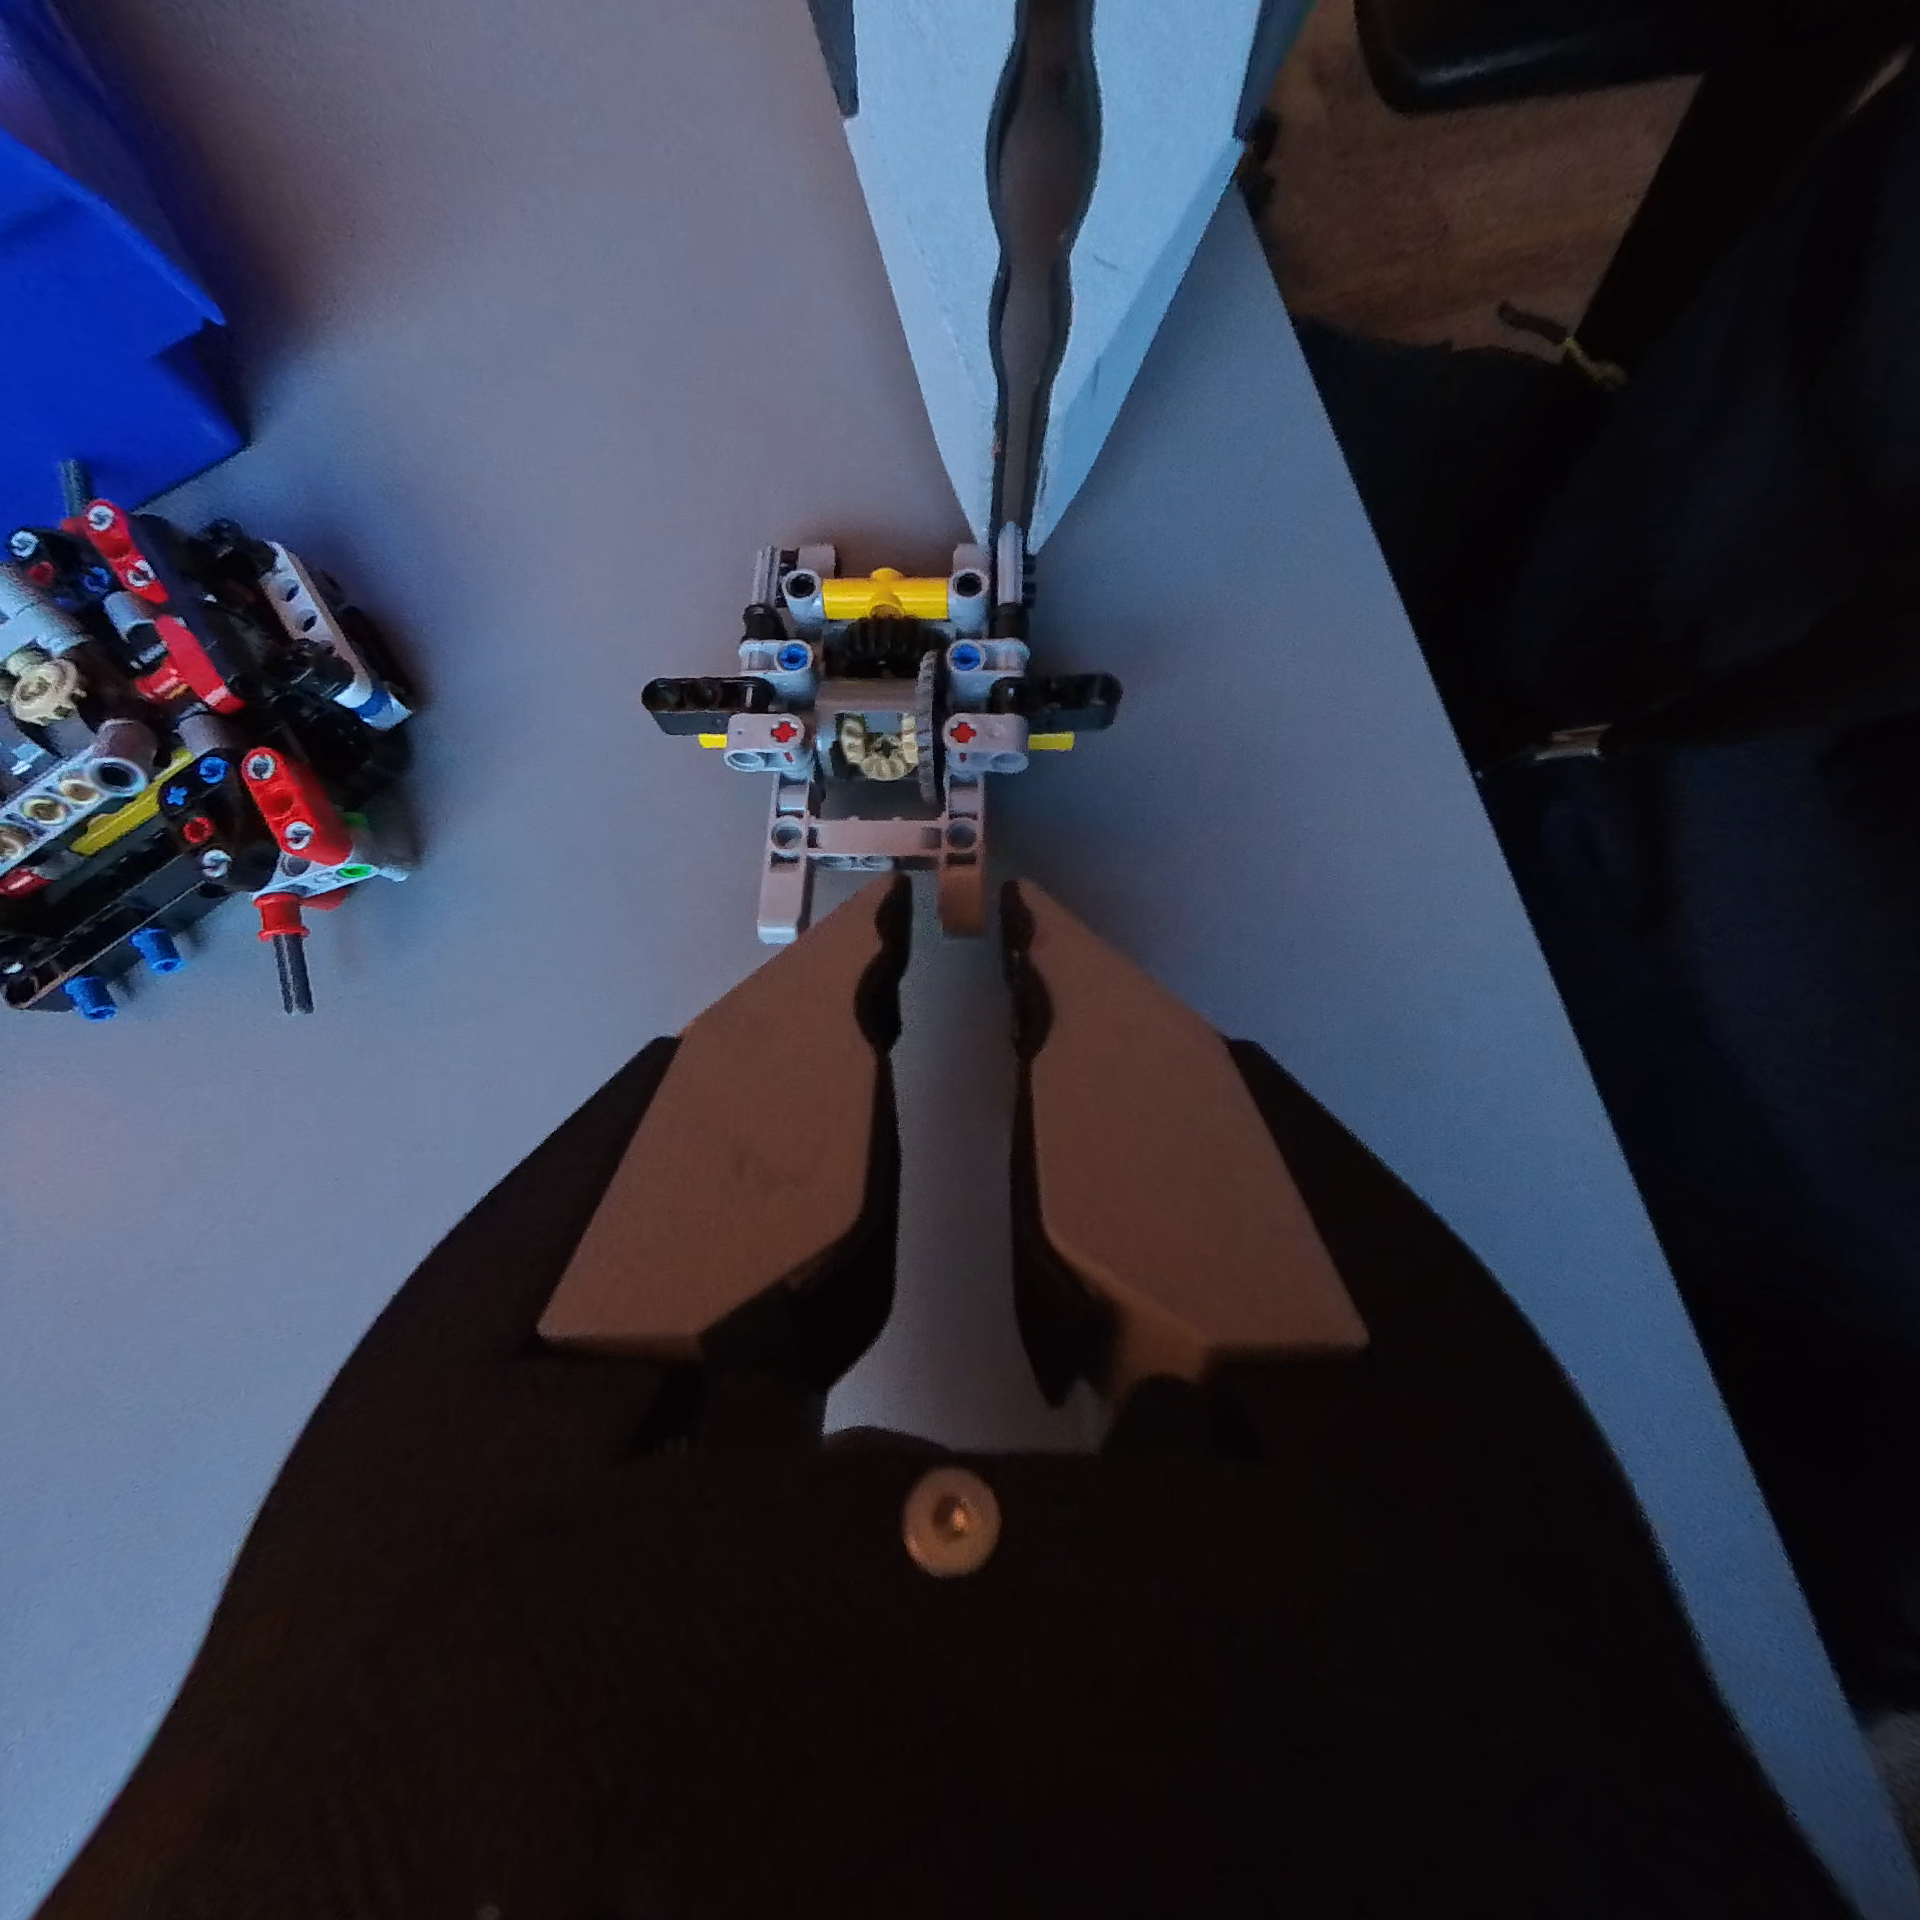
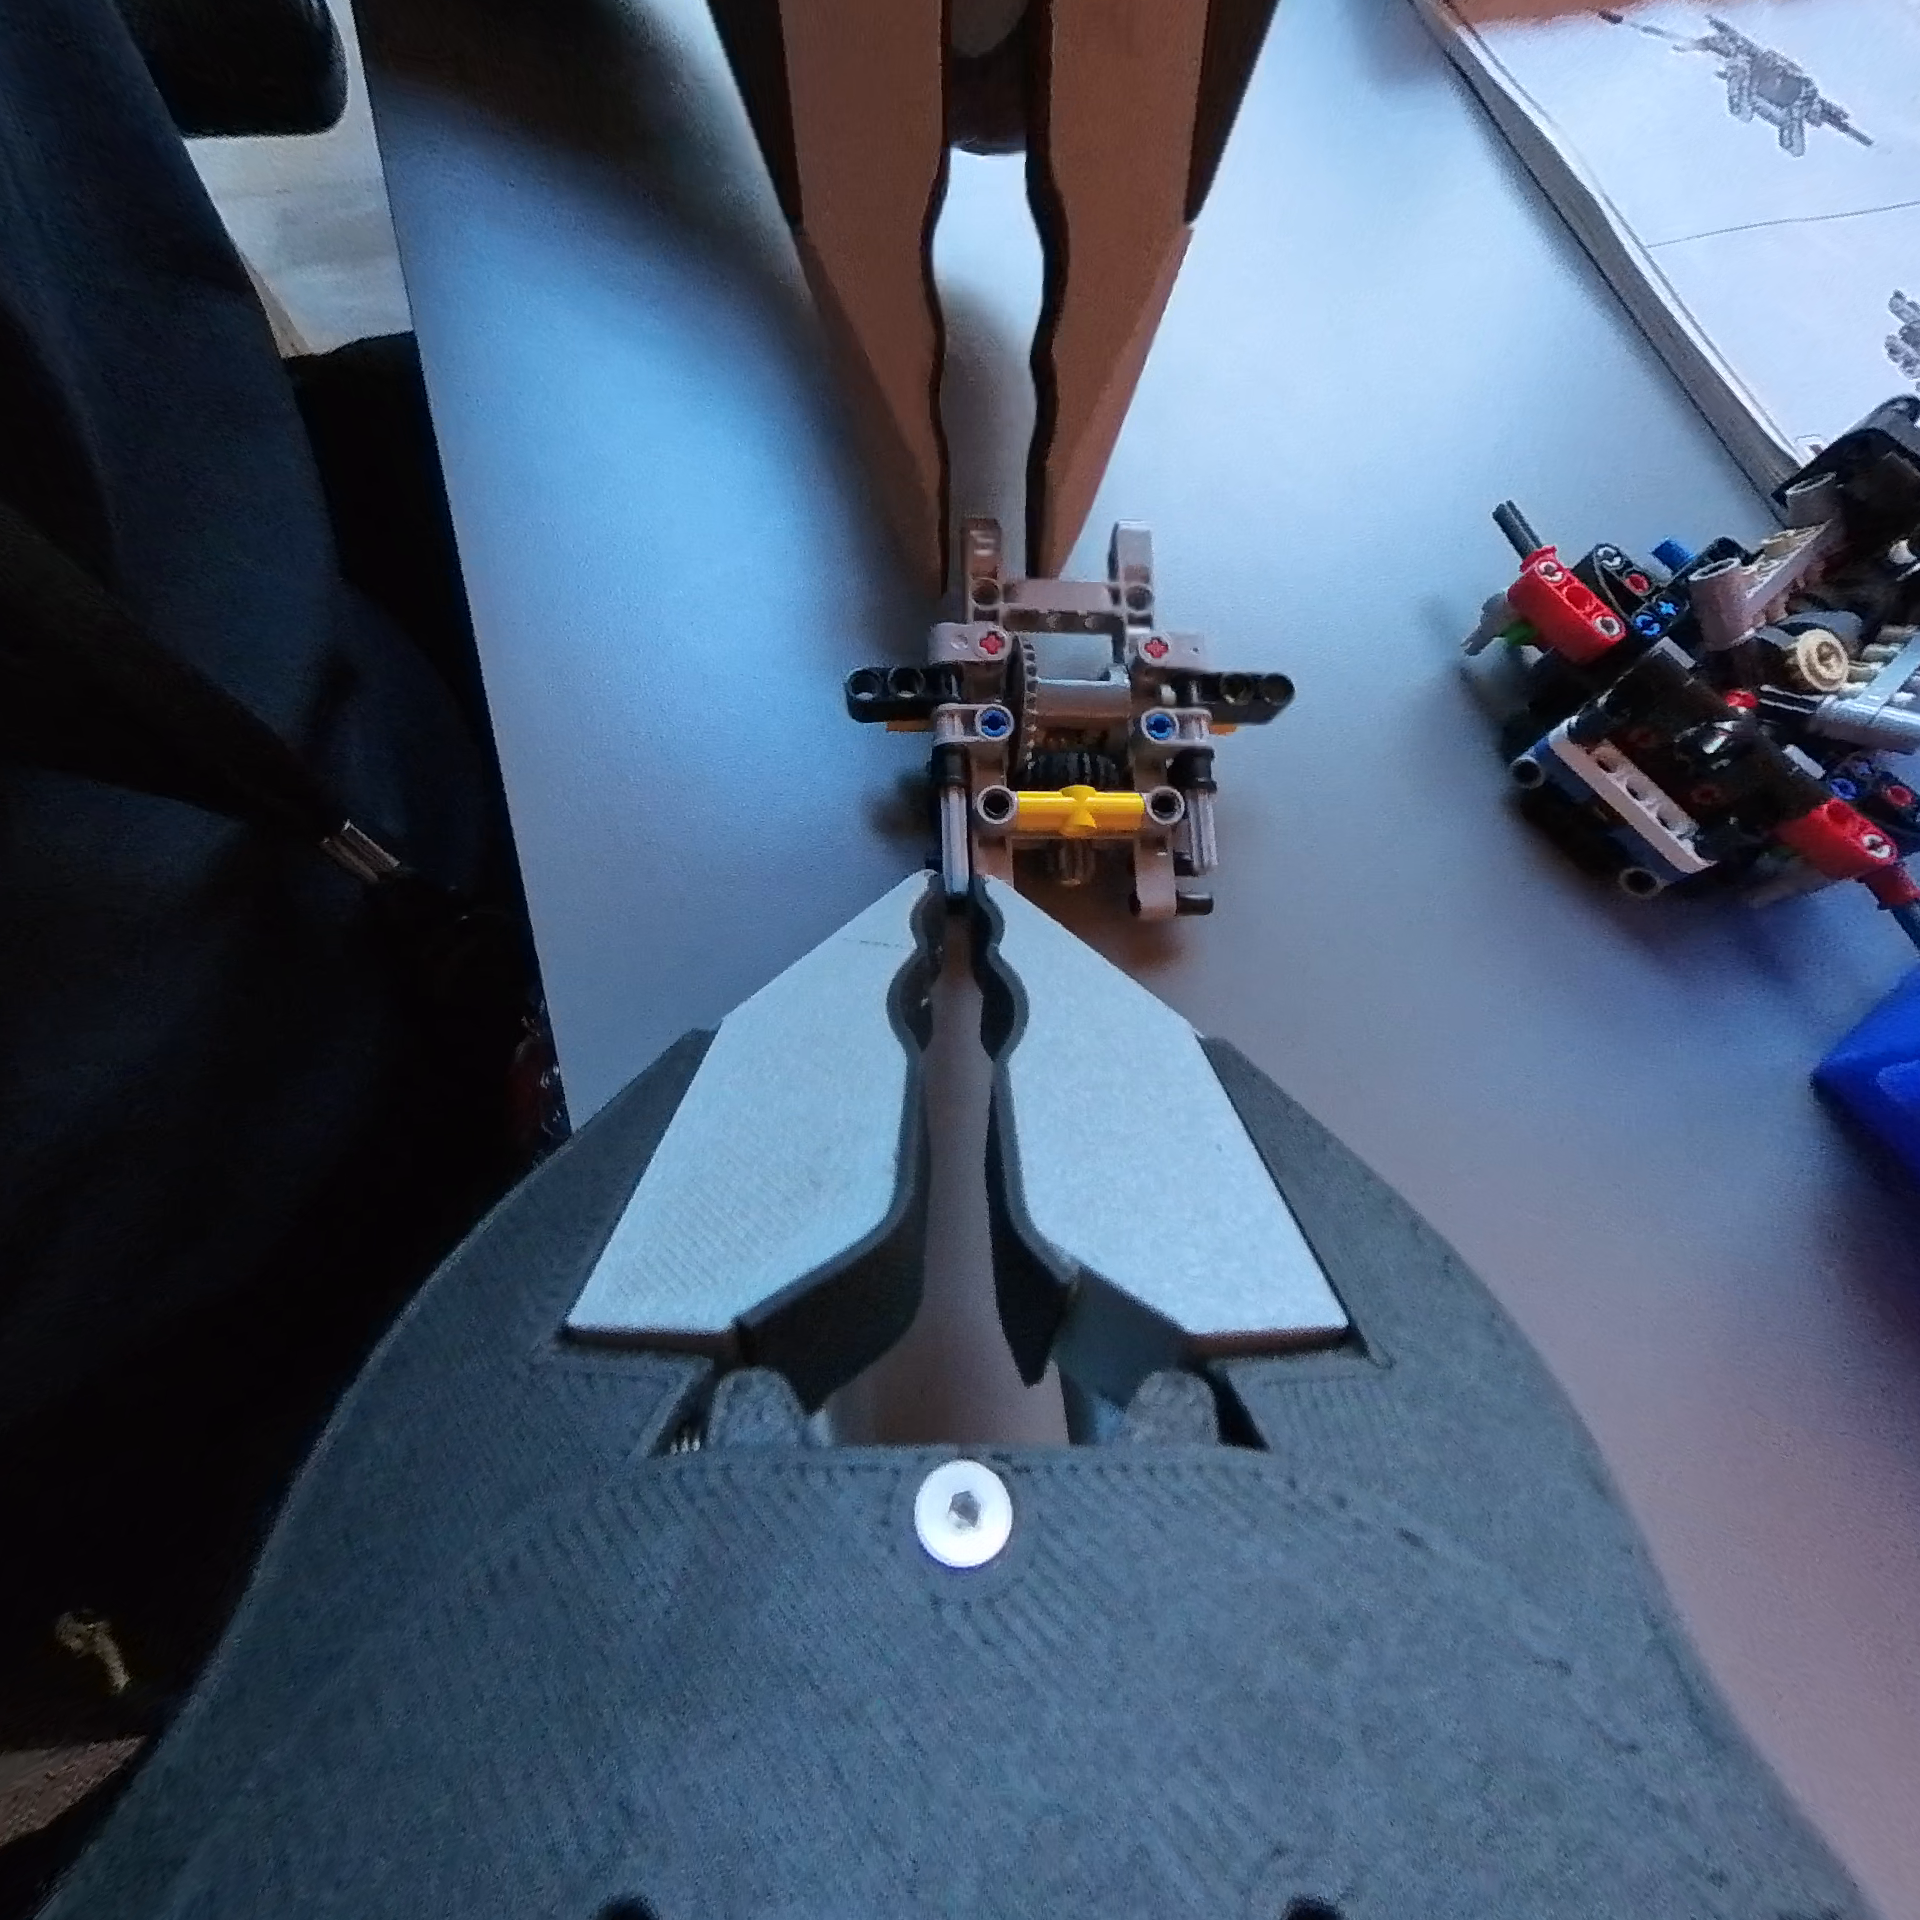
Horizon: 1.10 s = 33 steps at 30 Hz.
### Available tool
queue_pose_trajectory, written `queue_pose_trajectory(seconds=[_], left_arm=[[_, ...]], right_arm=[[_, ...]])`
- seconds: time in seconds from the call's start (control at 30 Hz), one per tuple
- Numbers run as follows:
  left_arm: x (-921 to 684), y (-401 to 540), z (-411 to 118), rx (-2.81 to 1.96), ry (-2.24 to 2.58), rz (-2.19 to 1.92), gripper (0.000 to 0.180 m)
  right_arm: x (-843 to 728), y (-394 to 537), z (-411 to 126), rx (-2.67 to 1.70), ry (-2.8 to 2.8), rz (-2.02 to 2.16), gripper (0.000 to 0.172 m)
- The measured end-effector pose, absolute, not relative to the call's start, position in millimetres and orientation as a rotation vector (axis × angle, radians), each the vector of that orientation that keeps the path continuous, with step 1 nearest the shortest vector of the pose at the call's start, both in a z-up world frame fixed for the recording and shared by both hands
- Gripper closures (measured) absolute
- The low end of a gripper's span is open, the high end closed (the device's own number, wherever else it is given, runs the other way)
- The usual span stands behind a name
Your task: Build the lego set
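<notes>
A small grey brick-and-gear assembly [image 1: 883, 707] with a yellow connector, black beams and a tan gear lies on the grey table [image 1: 582, 343]. It also shows in the right wrist view [image 2: 1070, 717]. My left gripper [image 1: 958, 888], with tan fingers, is open around the end of one grey beam [image 1: 968, 906] of the assembly, and a gap shows beside the beam. It also shows in the right wrist view [image 2: 987, 561]. My right gripper [image 2: 961, 883], with pale grey fingers, is shut on a thin grey axle [image 2: 954, 831] at the assembly's opposite end. It enters the left wrist view from the top [image 1: 1010, 535].
A larger black, red and blue brick build [image 1: 187, 758] sits to the left, also in the right wrist view [image 2: 1714, 727]. A blue container [image 1: 83, 343] stands beyond it. An open booklet [image 2: 1714, 156] lies at the far right. A dark bag [image 2: 208, 727] sits past the table edge. My hands' fingertips stand some 7 cm from each other.
</notes>
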State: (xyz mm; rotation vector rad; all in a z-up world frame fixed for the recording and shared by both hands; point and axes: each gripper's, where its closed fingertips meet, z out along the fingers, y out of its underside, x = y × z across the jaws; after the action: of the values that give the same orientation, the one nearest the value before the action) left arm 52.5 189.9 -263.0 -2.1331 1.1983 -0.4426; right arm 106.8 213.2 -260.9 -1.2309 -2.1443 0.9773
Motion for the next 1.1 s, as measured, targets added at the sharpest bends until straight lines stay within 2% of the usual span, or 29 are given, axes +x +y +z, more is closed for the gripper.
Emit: queue_pose_trajectory(seconds=[0.13,1.1], left_arm=[[53,190,-263,-2.137,1.196,-0.437,0.174],[63,193,-262,-2.04,1.109,-0.388,0.176]], right_arm=[[105,212,-259,-1.222,-2.149,0.987,0.171],[113,213,-259,-1.196,-2.158,0.985,0.172]])
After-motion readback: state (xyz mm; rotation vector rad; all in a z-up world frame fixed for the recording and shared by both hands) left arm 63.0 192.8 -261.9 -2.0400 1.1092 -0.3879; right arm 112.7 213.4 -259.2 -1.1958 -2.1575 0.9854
